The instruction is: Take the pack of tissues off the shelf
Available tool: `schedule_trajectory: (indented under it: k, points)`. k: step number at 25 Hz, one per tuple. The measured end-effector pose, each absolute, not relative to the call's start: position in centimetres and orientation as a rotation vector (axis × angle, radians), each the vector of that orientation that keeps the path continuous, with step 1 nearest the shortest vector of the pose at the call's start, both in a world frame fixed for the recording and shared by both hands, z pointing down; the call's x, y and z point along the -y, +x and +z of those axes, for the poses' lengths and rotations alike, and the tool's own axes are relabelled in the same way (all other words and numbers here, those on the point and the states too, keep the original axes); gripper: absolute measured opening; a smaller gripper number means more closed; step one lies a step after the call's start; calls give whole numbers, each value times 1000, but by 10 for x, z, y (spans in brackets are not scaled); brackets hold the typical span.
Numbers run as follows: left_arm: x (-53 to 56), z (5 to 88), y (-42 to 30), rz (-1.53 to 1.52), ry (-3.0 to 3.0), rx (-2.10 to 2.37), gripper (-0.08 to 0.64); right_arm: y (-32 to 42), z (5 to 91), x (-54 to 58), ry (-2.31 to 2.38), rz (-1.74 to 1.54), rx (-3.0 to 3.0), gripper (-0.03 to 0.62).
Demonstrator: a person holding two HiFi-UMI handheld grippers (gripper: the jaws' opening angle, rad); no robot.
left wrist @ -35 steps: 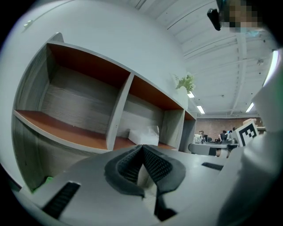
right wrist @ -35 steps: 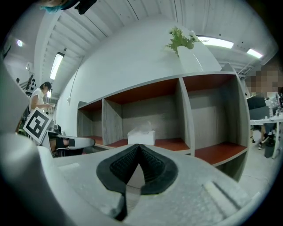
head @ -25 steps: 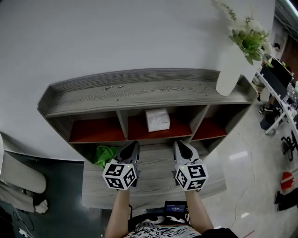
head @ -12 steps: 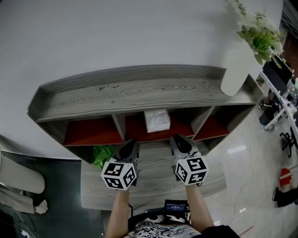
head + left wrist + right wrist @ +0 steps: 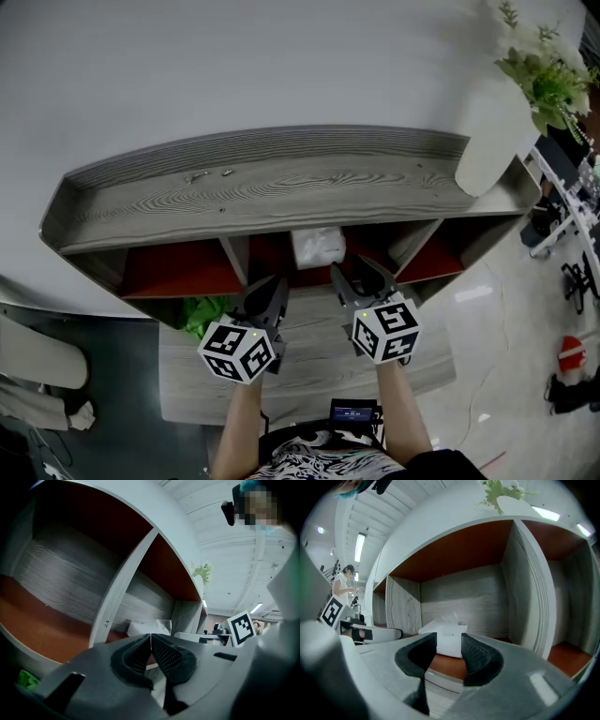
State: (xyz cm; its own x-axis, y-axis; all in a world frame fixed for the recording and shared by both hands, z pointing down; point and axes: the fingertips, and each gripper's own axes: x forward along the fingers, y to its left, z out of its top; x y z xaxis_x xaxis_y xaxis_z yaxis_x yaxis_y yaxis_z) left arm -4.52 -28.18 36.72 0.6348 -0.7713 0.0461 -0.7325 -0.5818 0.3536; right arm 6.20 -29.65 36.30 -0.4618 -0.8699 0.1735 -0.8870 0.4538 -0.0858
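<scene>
The white pack of tissues (image 5: 317,247) lies in the middle compartment of the grey wooden shelf (image 5: 262,183), on its red floor. In the right gripper view the pack of tissues (image 5: 443,640) sits straight ahead, beyond the jaws and apart from them. My right gripper (image 5: 354,275) hovers just in front of that compartment; its jaws are opening and nothing is between them. My left gripper (image 5: 262,292) stays level beside it, shut and empty, facing the divider (image 5: 123,581) left of the pack of tissues (image 5: 149,627).
A white vase (image 5: 494,136) with green plants stands on the shelf top at the right. A green cloth (image 5: 200,314) lies in the lower left compartment. A lower wooden board (image 5: 309,361) spreads under both grippers. Office furniture stands on the floor at the far right.
Both grippers have moved forward toward the shelf's middle compartment. The right gripper's jaws, closed a second ago, now stand apart.
</scene>
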Motion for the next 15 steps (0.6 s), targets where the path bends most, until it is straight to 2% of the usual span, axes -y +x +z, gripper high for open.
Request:
schedule_trajectory:
  k: [9,15]
  points:
    - [284,372,-41,-159,2517,1135,8,57,365,317,1489,210,2475,198]
    - [284,377,-41,-136,2519,1130,8,55,376,324,1427,189,2397,210]
